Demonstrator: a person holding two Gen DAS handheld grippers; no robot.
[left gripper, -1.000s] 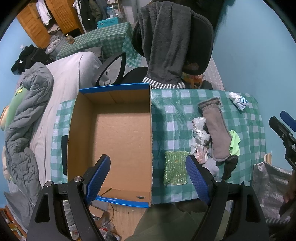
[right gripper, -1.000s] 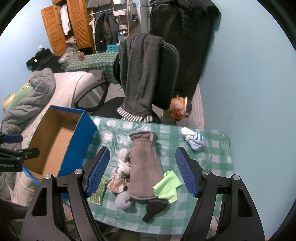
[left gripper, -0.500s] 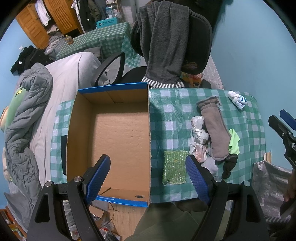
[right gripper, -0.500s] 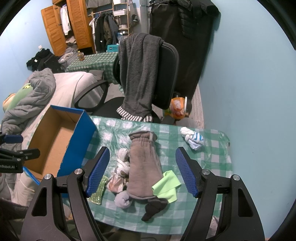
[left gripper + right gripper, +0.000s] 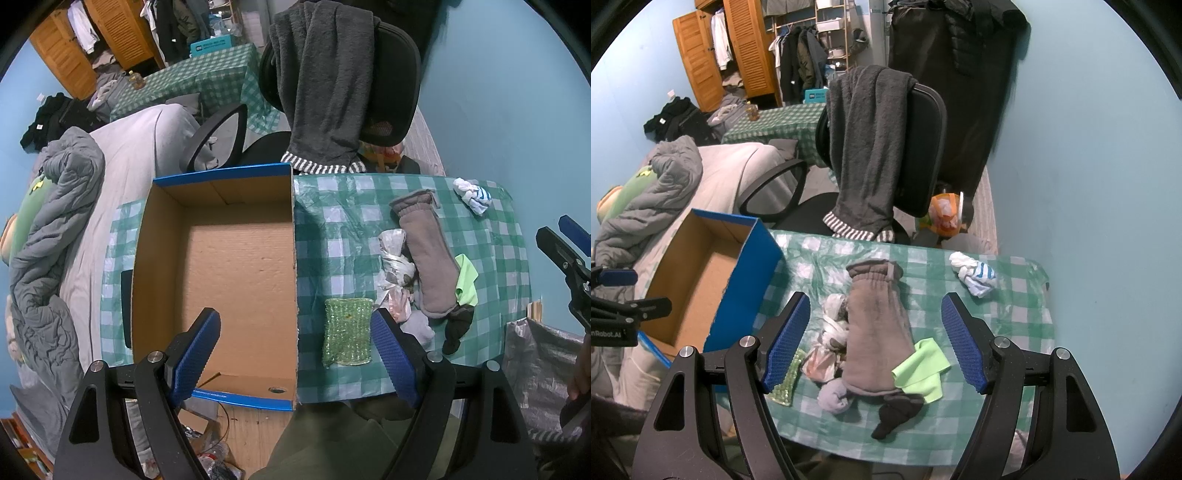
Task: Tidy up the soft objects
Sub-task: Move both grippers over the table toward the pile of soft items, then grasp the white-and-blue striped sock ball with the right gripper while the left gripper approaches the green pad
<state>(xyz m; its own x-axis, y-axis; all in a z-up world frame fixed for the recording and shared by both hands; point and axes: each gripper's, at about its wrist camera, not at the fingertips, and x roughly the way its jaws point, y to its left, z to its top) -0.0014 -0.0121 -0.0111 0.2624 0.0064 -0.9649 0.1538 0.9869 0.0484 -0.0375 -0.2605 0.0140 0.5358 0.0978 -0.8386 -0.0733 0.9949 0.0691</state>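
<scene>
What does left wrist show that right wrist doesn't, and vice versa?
Left wrist only: the whole floor of the cardboard box, bare, and all of the green knit piece lying flat beside it.

Right wrist only: the black garment bag on the wall and the orange bag behind the chair.

Both: grey sock, lime cloth, white striped sock, checked tablecloth. Both grippers' jaws are open and empty.

1. A lived-in bedroom at home.
2. A bed carries a rumpled grey duvet.
3. A louvred wooden wardrobe stands open, clothes hanging beside it.
4. A towel-draped office chair stands nearby.
</scene>
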